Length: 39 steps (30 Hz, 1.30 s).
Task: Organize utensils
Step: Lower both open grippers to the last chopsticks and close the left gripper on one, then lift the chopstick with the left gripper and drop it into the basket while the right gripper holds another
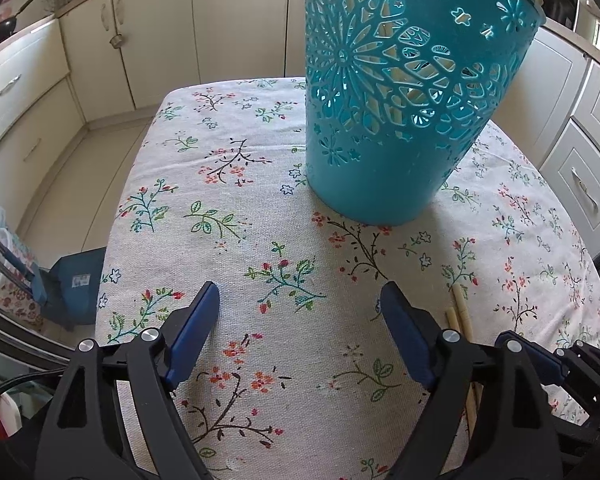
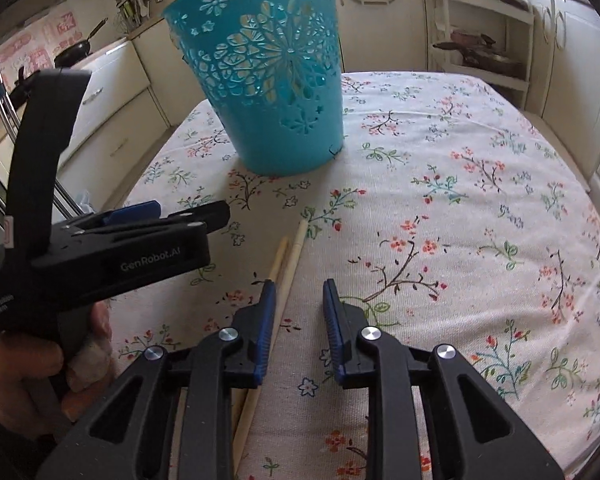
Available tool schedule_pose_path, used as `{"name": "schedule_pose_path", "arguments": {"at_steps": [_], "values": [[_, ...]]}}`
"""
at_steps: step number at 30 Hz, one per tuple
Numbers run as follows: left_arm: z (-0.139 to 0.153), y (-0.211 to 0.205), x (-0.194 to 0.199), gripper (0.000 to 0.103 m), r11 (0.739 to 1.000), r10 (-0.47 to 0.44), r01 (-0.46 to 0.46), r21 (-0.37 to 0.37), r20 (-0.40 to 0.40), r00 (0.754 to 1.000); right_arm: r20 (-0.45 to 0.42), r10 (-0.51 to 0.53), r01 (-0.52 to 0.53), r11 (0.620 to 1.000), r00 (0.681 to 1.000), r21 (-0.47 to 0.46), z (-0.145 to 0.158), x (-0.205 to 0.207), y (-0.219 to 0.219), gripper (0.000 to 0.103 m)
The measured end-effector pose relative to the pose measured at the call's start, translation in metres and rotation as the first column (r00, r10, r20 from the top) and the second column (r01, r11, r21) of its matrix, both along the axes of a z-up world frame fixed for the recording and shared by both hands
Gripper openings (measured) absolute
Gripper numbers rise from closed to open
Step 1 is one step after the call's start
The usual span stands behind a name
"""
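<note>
A teal perforated basket (image 1: 400, 100) (image 2: 268, 80) stands upright on the flowered tablecloth (image 1: 240, 208) (image 2: 460, 208). Two pale wooden chopsticks (image 2: 290, 256) (image 1: 458, 312) lie side by side on the cloth in front of it. My right gripper (image 2: 299, 292) hangs low over the cloth, jaws narrowly apart with only cloth in the gap. The chopsticks run just left of it and pass under its left finger (image 2: 266, 320). My left gripper (image 1: 300, 300) (image 2: 192, 210) stands wide open and empty, left of the chopsticks, short of the basket. A hand (image 2: 40, 360) holds it.
Cream kitchen cabinets (image 1: 160, 32) ring the table. A frying pan (image 2: 74, 54) sits on the left counter, and a white shelf rack (image 2: 484, 40) with pans stands at the back right. A blue seat (image 1: 76, 288) is beside the table's left edge.
</note>
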<state>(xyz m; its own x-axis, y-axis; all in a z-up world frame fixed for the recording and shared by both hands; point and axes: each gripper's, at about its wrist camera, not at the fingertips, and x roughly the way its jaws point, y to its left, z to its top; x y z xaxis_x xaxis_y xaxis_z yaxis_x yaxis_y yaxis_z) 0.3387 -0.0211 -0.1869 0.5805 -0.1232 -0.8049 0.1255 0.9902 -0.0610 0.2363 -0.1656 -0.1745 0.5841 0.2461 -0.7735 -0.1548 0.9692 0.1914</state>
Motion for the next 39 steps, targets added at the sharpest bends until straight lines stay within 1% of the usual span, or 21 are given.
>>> {"name": "schedule_pose_path", "arguments": {"at_steps": [2, 3, 6, 8, 11, 12, 15, 18, 22, 23, 25, 26, 27, 28, 29, 30, 32, 35, 36, 38, 39], "values": [[0.0, -0.001, 0.0, 0.079, 1.0, 0.0, 0.0, 0.001, 0.0, 1.0, 0.006, 0.013, -0.013, 0.999, 1.0, -0.035, -0.001, 0.001, 0.004, 0.014], [0.0, -0.001, 0.0, 0.079, 1.0, 0.0, 0.0, 0.001, 0.0, 1.0, 0.008, 0.031, -0.03, 0.997, 0.999, -0.067, 0.0, 0.001, 0.007, 0.011], [0.001, -0.001, -0.002, 0.079, 1.0, -0.004, 0.004, -0.001, 0.001, 1.0, -0.004, 0.091, -0.09, 0.986, 0.996, -0.138, 0.002, -0.003, 0.01, 0.009], [0.004, -0.002, -0.008, 0.079, 1.0, -0.028, 0.028, -0.011, 0.01, 1.0, -0.014, 0.099, -0.1, 0.982, 0.995, -0.159, 0.003, -0.008, 0.004, 0.008], [0.007, -0.011, -0.017, 0.079, 0.995, -0.092, 0.093, -0.042, 0.011, 0.996, -0.022, 0.061, -0.063, 0.989, 0.998, -0.131, 0.003, -0.017, -0.016, 0.008], [0.008, -0.016, -0.02, 0.079, 0.992, -0.113, 0.113, -0.05, 0.008, 0.994, -0.023, 0.039, -0.041, 0.994, 0.999, -0.102, 0.002, -0.02, -0.024, 0.008], [0.01, -0.032, -0.031, 0.079, 0.984, -0.167, 0.166, -0.07, -0.001, 0.986, -0.026, 0.016, -0.018, 0.998, 1.0, -0.065, 0.002, -0.021, -0.031, 0.008], [0.008, -0.046, -0.04, 0.079, 0.98, -0.193, 0.192, -0.047, -0.012, 0.981, -0.026, 0.014, -0.015, 0.998, 1.0, -0.056, 0.002, -0.021, -0.034, 0.008], [0.003, -0.057, -0.049, 0.078, 0.982, -0.188, 0.188, 0.002, -0.026, 0.982, -0.03, 0.012, -0.014, 0.999, 0.999, -0.048, 0.003, -0.02, -0.037, 0.008], [0.001, -0.06, -0.051, 0.072, 0.983, -0.183, 0.184, 0.014, -0.033, 0.983, -0.031, 0.012, -0.013, 0.999, 0.999, -0.047, 0.003, -0.021, -0.038, 0.008], [0.001, -0.064, -0.053, 0.062, 0.982, -0.178, 0.179, 0.055, -0.016, 0.984, -0.032, 0.011, -0.013, 0.999, 0.999, -0.046, 0.003, -0.021, -0.039, 0.008], [0.001, -0.064, -0.054, 0.051, 0.981, -0.182, 0.183, 0.063, -0.01, 0.983, -0.032, 0.011, -0.012, 0.999, 0.999, -0.046, 0.003, -0.022, -0.039, 0.008], [0.002, -0.064, -0.055, 0.036, 0.979, -0.195, 0.195, 0.057, -0.005, 0.981, -0.034, 0.01, -0.011, 0.999, 0.999, -0.042, 0.004, -0.022, -0.04, 0.008], [0.002, -0.066, -0.056, 0.026, 0.977, -0.207, 0.207, 0.055, -0.002, 0.978, -0.035, 0.01, -0.011, 0.999, 0.999, -0.039, 0.003, -0.021, -0.04, 0.008], [0.003, -0.065, -0.055, 0.011, 0.974, -0.218, 0.218, 0.055, -0.002, 0.976, -0.036, 0.01, -0.011, 0.999, 0.999, -0.037, 0.004, -0.021, -0.04, 0.009], [0.003, -0.064, -0.052, 0.007, 0.97, -0.238, 0.238, 0.049, -0.005, 0.971, -0.037, 0.011, -0.012, 0.999, 0.999, -0.033, 0.004, -0.021, -0.04, 0.01], [0.004, -0.059, -0.045, 0.005, 0.968, -0.248, 0.248, 0.038, -0.012, 0.969, -0.034, 0.017, -0.018, 0.999, 0.999, -0.027, 0.004, -0.02, -0.037, 0.018], [0.005, -0.043, -0.031, 0.005, 0.972, -0.235, 0.234, -0.015, -0.048, 0.971, -0.033, 0.032, -0.033, 0.999, 0.999, -0.026, 0.004, -0.013, -0.028, 0.021], [0.005, -0.041, -0.028, 0.005, 0.97, -0.241, 0.241, -0.018, -0.063, 0.968, -0.041, 0.043, -0.044, 0.999, 0.998, -0.016, 0.004, -0.011, -0.027, 0.02], [0.006, -0.039, -0.023, 0.006, 0.97, -0.24, 0.241, 0.001, -0.086, 0.967, -0.065, 0.088, -0.089, 0.996, 0.994, -0.01, 0.004, -0.002, -0.017, 0.01], [0.006, -0.039, -0.021, 0.006, 0.971, -0.236, 0.238, 0.01, -0.092, 0.967, -0.067, 0.105, -0.106, 0.994, 0.992, -0.018, 0.004, 0.002, -0.012, 0.008]]}}
